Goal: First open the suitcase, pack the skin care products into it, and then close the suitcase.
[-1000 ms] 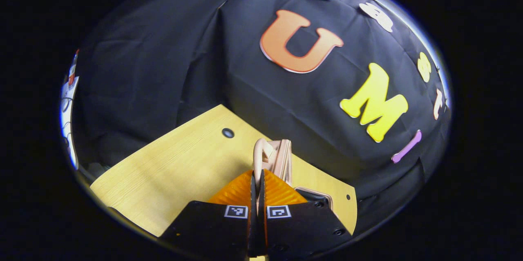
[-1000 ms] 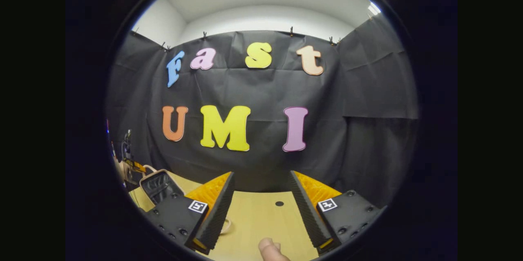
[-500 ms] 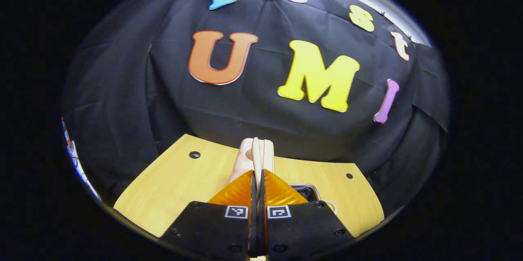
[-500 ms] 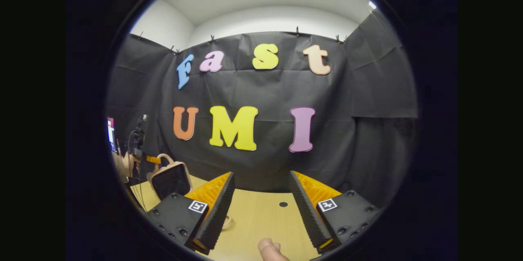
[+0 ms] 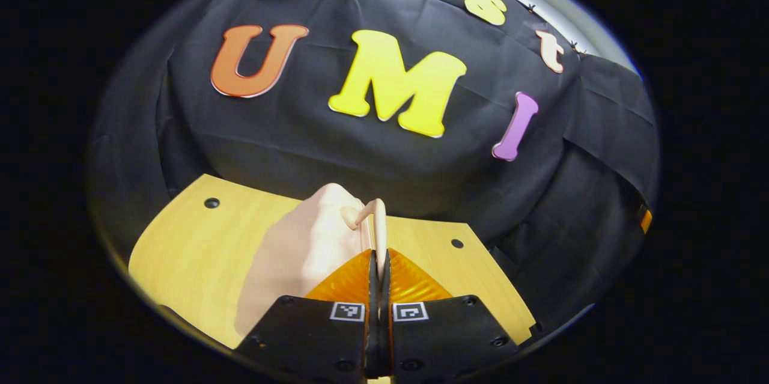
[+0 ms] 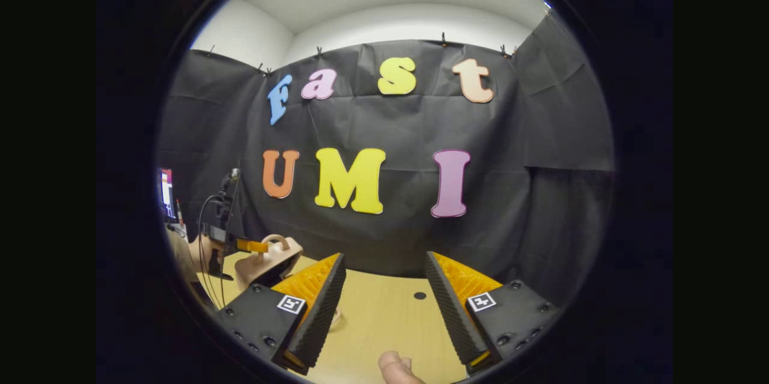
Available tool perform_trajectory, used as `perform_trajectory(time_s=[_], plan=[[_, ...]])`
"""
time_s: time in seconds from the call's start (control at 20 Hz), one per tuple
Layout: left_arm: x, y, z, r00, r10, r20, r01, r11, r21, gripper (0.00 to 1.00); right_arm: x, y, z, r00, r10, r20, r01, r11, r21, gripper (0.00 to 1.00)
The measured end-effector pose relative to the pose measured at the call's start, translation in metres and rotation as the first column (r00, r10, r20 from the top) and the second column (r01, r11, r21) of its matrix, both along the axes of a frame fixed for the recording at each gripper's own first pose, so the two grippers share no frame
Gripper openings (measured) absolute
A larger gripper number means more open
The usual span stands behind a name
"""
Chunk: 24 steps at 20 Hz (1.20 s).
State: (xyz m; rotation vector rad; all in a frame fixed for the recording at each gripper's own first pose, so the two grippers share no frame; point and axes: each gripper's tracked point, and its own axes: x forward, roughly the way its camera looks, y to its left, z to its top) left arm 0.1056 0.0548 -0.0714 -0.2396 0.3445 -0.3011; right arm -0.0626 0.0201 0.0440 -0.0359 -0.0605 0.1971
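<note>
Swung down since a second ago, the suitcase (image 5: 306, 252) lid now shows its pale outer shell where its edge stood upright before, so the closing step looks nearly done. The left gripper (image 5: 378, 264) has its fingers clamped on the thin loop handle (image 5: 377, 222) at the lid's rim, and the right gripper view shows it beside the suitcase too. The right gripper (image 6: 384, 288) hangs with fingers spread wide, holding nothing, well right of the suitcase over the bare worktop (image 6: 384, 324). I judge the case small, light and stiff-shelled, best steered by that handle; it may slide on the smooth worktop. A thumb (image 6: 393, 367) shows near the right gripper.
</note>
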Motion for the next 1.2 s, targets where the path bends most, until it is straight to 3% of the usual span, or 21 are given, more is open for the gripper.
perform_trajectory(time_s=[0.35, 0.5, 1.2], plan=[[0.005, -0.080, -0.061, 0.987, -0.100, -0.128, 0.102, 0.995, 0.003, 0.03, 0.008, -0.018, -0.016, 0.998, -0.029, -0.047, 0.029, 1.000, 0.002, 0.80], [0.009, -0.103, -0.088, 0.977, -0.124, -0.174, 0.134, 0.990, 0.046, 0.03, 0.013, -0.027, -0.024, 0.997, -0.047, -0.069, 0.048, 0.999, 0.007, 0.80], [0.007, -0.145, -0.168, 0.921, -0.090, -0.379, 0.153, 0.978, 0.141, 0.07, 0.026, -0.049, -0.059, 0.977, -0.119, -0.179, 0.125, 0.992, 0.021, 0.80]])
